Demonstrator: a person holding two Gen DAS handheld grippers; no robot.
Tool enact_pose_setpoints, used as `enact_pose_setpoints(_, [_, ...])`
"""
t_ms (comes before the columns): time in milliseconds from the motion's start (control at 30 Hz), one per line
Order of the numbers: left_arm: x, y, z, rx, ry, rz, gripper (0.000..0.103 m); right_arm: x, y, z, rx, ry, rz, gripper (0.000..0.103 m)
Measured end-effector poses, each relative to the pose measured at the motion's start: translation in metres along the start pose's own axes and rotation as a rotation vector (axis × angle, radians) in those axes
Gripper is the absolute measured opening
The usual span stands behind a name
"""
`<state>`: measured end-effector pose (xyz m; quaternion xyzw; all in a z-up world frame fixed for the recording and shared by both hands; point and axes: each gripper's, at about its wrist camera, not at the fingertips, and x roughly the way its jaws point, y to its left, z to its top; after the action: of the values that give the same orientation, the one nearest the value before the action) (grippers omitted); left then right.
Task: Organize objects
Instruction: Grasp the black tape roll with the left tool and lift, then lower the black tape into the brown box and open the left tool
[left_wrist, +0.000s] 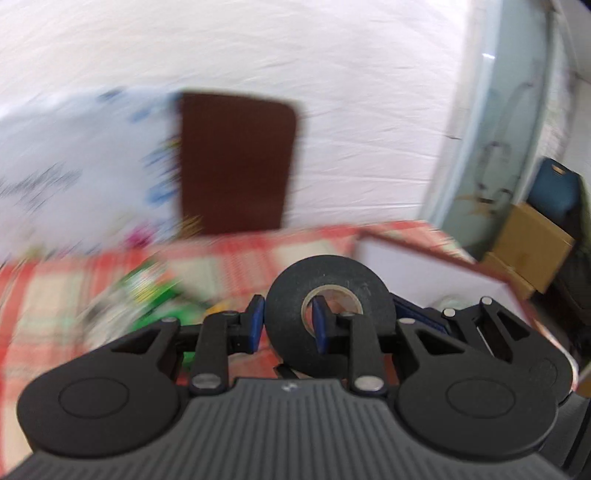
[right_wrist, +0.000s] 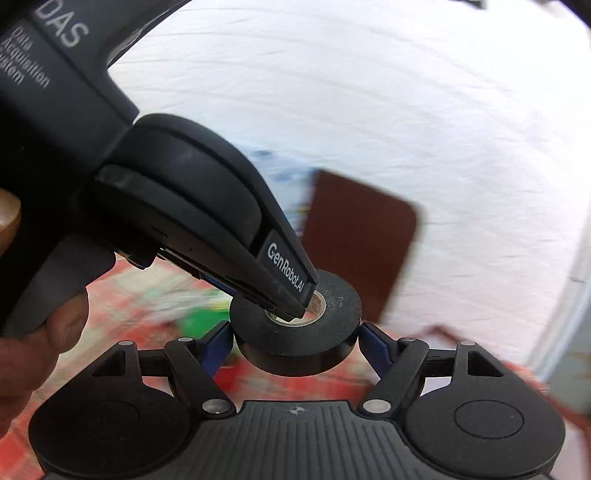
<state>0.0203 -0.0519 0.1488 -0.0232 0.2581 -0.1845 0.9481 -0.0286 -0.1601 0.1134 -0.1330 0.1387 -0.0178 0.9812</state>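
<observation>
A black tape roll with a tan core hangs above the table, held by both grippers. In the left wrist view my left gripper is shut on the roll's wall, with one blue pad outside it and the other inside the core. In the right wrist view the same tape roll lies flat between the blue pads of my right gripper, which press on its two sides. My left gripper reaches in from the upper left, with one finger in the core.
A red checked tablecloth covers the table. A brown flat case and a white printed packet stand against the white backdrop. Blurred green items lie below. A white box with a red rim sits right. A hand grips the left handle.
</observation>
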Motion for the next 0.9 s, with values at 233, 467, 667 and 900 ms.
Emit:
enact_pose_setpoints(233, [0.066,-0.078,0.017,0.08,0.056,-0.121,0.029,0.013,-0.102,-0.027,0.152,0.105,-0.078,0.073])
enact_pose_setpoints(467, [0.11,-0.097,-0.004,0.102,0.149,-0.098,0.03,0.037,-0.127,-0.063,0.272,0.196,-0.069,0.073])
enact_pose_setpoints(667, [0.1,-0.091,-0.002,0.128,0.119,-0.069,0.03,0.046,-0.119,-0.059,0.281,0.153,-0.105,0.074])
enact_pose_setpoints(900, [0.038,-0.067,0.0,0.09,-0.009,-0.072,0.042,-0.009,-0.072,-0.039,0.192,-0.06,-0.168,0.074])
